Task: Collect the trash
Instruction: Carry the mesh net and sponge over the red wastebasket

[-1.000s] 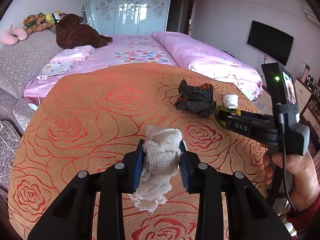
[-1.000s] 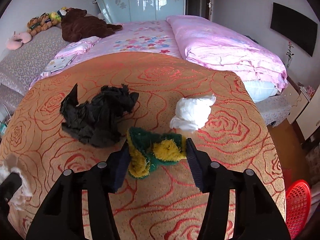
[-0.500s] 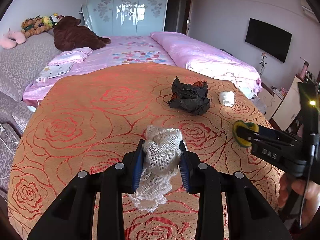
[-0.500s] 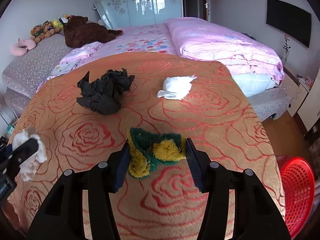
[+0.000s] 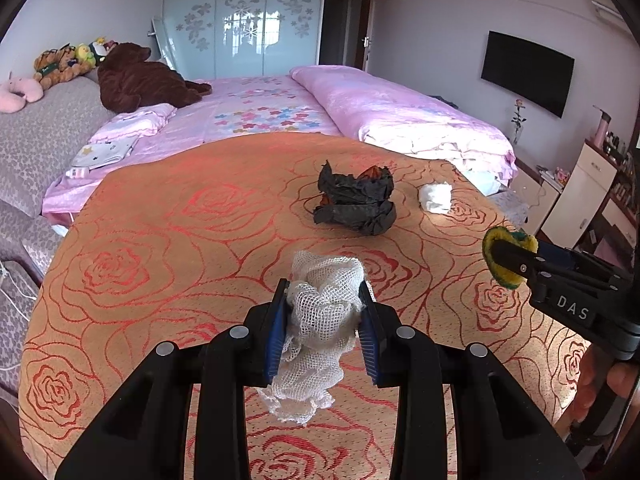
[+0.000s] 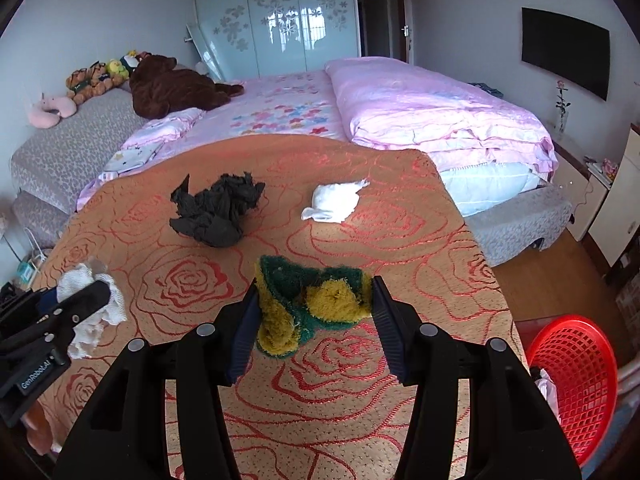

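With each hand already loaded, the left gripper clamped on a white mesh cloth wad and the right gripper on a green-and-yellow scrubbing sponge, both pieces hang above the orange rose-patterned bedspread, probably bound for the red plastic mesh basket on the floor to the right.

A brown plush bear lies on the pink bed below a wall-mounted television.

White capital letters "DAS" stand on the side of the black plastic right gripper, seen from the left wrist camera. White lettering reading "GenRobot.AI" stands on the side of the black plastic left gripper, seen from the right wrist camera.
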`<state>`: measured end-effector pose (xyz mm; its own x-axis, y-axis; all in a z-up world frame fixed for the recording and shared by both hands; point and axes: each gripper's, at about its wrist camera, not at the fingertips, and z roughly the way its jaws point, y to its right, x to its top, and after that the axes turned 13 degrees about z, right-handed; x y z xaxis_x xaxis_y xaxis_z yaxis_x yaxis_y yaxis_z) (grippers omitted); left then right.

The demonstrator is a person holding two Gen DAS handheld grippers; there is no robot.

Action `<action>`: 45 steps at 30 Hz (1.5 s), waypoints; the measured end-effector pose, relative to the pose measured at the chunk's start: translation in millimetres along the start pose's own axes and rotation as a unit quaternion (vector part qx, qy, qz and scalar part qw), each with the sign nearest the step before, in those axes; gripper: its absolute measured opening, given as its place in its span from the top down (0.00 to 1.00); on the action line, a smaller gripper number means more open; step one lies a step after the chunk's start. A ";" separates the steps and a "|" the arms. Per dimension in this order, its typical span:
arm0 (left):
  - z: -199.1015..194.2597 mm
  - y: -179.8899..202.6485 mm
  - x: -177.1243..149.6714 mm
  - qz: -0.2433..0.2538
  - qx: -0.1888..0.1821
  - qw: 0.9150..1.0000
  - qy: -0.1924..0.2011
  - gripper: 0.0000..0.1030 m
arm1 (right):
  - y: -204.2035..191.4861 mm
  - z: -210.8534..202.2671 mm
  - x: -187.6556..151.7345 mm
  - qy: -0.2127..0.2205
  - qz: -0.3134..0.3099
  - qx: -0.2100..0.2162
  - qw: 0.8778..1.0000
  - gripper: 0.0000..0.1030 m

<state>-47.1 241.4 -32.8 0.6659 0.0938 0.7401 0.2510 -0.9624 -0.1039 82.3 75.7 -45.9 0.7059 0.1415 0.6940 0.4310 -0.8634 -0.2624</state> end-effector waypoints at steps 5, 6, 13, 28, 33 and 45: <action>-2.3 5.5 3.3 0.003 -0.003 1.000 0.003 0.70 | 5.3 -10.4 2.7 0.008 0.004 0.003 1.000 0.50; -3.0 6.7 3.9 0.004 -0.004 1.000 0.004 0.70 | 6.9 -12.0 3.2 0.009 0.006 0.004 1.000 0.50; -4.7 19.7 11.3 0.012 -0.019 1.000 0.009 0.70 | 16.3 -22.9 6.0 0.018 0.015 0.002 1.000 0.50; -4.4 60.0 32.6 0.047 -0.045 0.998 0.016 0.70 | 61.0 -58.2 17.1 0.049 0.043 -0.019 0.998 0.50; -3.8 80.0 42.1 0.065 -0.058 0.996 0.020 0.70 | 81.6 -70.2 20.6 0.055 0.059 -0.026 0.996 0.50; -3.2 138.7 60.1 0.113 -0.092 0.989 0.029 0.70 | 142.7 -103.9 19.5 0.085 0.086 -0.082 0.989 0.50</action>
<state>25.5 112.7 -0.7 0.6478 -0.1396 0.7489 -0.0355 -0.9875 -0.1533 99.1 -95.0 -0.2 0.6506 -0.0853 0.7546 0.2055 -0.9368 -0.2831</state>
